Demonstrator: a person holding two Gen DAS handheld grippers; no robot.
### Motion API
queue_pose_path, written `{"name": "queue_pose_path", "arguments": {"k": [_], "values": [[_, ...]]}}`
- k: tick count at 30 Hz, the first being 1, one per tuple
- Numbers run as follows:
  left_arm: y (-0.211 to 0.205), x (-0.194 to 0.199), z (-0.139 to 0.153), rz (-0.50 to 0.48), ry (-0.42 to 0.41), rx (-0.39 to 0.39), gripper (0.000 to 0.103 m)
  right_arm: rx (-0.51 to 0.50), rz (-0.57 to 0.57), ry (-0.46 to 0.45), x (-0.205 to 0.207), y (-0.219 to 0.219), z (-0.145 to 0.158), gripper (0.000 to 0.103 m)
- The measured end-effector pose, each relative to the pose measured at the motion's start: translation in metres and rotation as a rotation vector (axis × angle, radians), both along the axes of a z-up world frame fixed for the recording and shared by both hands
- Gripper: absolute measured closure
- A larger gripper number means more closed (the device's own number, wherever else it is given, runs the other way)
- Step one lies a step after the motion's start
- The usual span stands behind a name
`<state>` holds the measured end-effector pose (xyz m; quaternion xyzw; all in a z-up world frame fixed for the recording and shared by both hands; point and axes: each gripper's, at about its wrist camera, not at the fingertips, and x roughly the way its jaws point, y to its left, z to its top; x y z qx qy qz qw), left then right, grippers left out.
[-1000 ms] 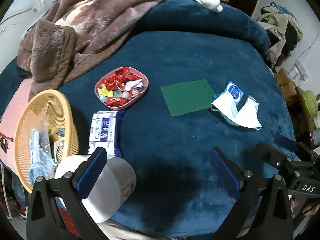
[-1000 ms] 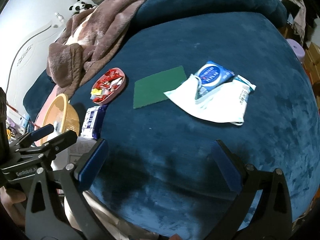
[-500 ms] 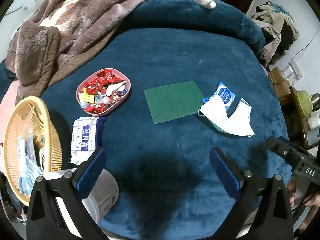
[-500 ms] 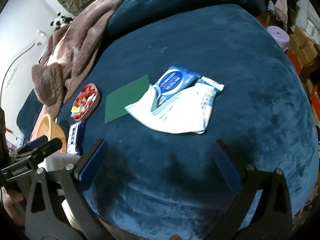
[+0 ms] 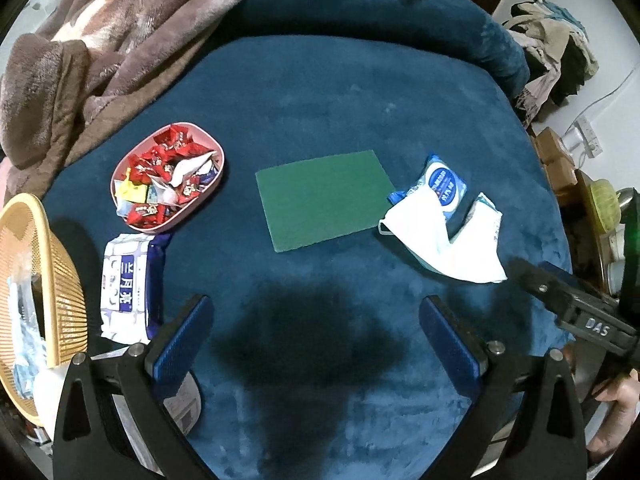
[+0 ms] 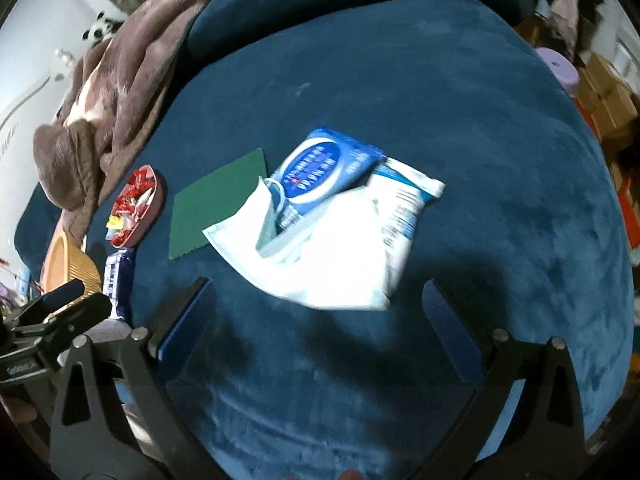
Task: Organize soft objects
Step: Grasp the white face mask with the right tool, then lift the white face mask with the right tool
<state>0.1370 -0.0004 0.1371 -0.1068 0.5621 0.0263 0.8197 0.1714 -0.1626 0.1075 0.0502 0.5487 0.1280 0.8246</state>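
On the blue plush surface lie a white face mask [image 6: 320,256] partly over a blue tissue pack [image 6: 324,168] and a white-blue wrapper [image 6: 404,208]. Left of them is a flat green cloth [image 5: 324,196]. A white-blue wipes pack [image 5: 130,284] lies beside a yellow wicker basket [image 5: 60,292]. My right gripper [image 6: 316,328] is open, hovering just short of the mask. My left gripper [image 5: 316,344] is open over bare plush, nearer than the green cloth. Neither holds anything.
A pink dish of red candies [image 5: 168,176] sits left of the green cloth. A brown blanket [image 5: 104,52] is heaped at the back left. A white roll [image 5: 180,396] stands by the left finger. Clutter and boxes [image 6: 608,92] line the right side.
Both grippers have moved forward and to the right; the mask and tissue pack now loom larger in the right wrist view. Nothing on the surface has shifted.
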Motion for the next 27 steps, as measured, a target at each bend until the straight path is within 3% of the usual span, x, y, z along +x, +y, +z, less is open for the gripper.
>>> {"name": "queue_pose_path", "arguments": {"k": [4,9,12,13,14,15,16,21,24,27], "values": [[0.006,0.009,-0.008,0.020,0.018,-0.001,0.000,-0.066,0.127,-0.019,0.016,0.034,-0.011,0.000],[0.021,0.011,-0.011,0.045,0.024,0.004,0.000,-0.342,0.449,-0.129,0.008,0.088,-0.025,0.000],[0.027,0.008,-0.015,0.043,0.033,0.016,0.000,-0.388,0.472,-0.096,0.017,0.095,-0.038,0.001],[0.029,0.007,-0.017,0.046,0.038,0.013,0.000,-0.383,0.455,-0.078,0.020,0.094,-0.041,0.003],[0.030,0.008,-0.019,0.050,0.041,0.009,0.000,-0.362,0.439,-0.058,0.023,0.091,-0.043,0.022],[0.031,0.008,-0.021,0.053,0.045,0.004,0.000,-0.338,0.424,-0.036,0.026,0.088,-0.045,0.056],[0.032,0.008,-0.023,0.056,0.047,0.000,0.000,-0.315,0.404,-0.004,0.028,0.084,-0.048,0.068],[0.032,0.012,-0.031,0.052,0.060,-0.004,0.000,-0.109,0.298,0.092,0.025,0.053,-0.051,0.093],[0.032,0.013,-0.035,0.052,0.066,-0.004,0.000,0.063,0.242,0.154,0.014,0.031,-0.053,0.094],[0.030,0.016,-0.042,0.050,0.077,-0.002,0.000,0.076,0.237,0.157,-0.002,0.019,-0.054,0.094]]}}
